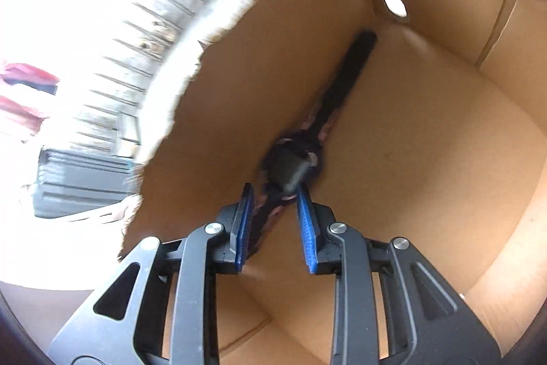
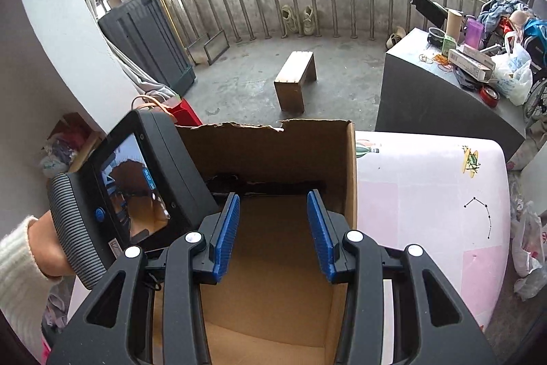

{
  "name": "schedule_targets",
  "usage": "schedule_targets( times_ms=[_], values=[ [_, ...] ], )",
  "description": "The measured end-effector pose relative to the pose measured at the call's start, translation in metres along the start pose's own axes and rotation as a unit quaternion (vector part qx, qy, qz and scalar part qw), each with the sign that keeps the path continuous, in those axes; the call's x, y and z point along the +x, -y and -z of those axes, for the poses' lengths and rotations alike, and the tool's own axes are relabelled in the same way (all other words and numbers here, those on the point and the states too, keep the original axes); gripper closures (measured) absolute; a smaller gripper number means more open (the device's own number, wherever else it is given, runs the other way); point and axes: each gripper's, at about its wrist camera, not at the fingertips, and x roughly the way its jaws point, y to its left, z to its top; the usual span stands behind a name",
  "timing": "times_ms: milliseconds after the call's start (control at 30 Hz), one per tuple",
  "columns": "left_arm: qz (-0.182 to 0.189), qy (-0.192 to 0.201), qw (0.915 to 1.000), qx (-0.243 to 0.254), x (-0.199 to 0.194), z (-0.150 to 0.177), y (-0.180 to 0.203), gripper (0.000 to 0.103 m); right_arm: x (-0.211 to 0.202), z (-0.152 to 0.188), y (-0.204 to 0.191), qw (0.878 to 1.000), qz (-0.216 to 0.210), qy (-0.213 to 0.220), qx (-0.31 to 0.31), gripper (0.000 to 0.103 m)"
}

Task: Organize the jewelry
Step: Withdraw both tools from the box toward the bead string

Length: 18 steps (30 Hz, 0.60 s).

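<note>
I see the left hand-held gripper [image 1: 274,190] inside the cardboard box [image 1: 427,132], pointing steeply down at the crease where wall meets floor. Its blue pads [image 1: 306,221] are spread a little; the wristwatch [image 1: 290,165] lies just past the tips, dark case blurred, black strap running up along the crease toward the far corner. The right pad's tip looks close to the case; I cannot tell whether it touches. Nothing is pinched.

Right wrist view: right hand-held gripper [image 2: 273,207] hangs over the open box [image 2: 266,153], pads moderately spread, nothing between them. The watch strap [image 2: 270,185] shows as a dark strip at the base of the far wall. The left unit's body [image 2: 136,187] leans in from the left, held by a hand [image 2: 48,248] in a white knit sleeve.

Box sits on a desk [image 2: 427,194] with a pink patterned cover. No legible writing on box or watch; print on the cartons on the grey cabinet [image 2: 441,105] is too small to read
</note>
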Motion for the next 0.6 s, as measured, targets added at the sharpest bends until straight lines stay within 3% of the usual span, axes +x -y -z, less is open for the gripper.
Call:
schedule_targets(
  times_ms=[167,333,467,533,567,600],
  values=[
    [-0.030,0.058,0.9948,-0.078,-0.080,0.034,-0.015,0.078,-0.036,0.020,-0.021,0.999,-0.009,0.030,-0.021,0.062],
    [-0.009,0.116,0.9819,-0.149,-0.146,0.079,-0.023,0.077,-0.072,0.057,-0.047,0.996,-0.018,0.067,-0.059,0.062],
    [-0.001,0.142,0.9715,-0.190,-0.180,0.105,-0.006,0.077,-0.086,0.093,-0.071,0.992,-0.026,0.087,-0.089,0.062],
    [0.005,0.173,0.9632,-0.206,-0.184,0.130,0.009,0.077,-0.088,0.114,-0.082,0.990,-0.030,0.089,-0.109,0.062],
    [0.004,0.186,0.9598,-0.210,-0.214,0.136,0.011,0.077,-0.090,0.123,-0.087,0.989,-0.031,0.089,-0.116,0.062],
    [0.000,0.198,0.9559,-0.217,-0.215,0.149,0.018,0.077,-0.090,0.133,-0.091,0.988,-0.033,0.087,-0.124,0.062]
  ],
)
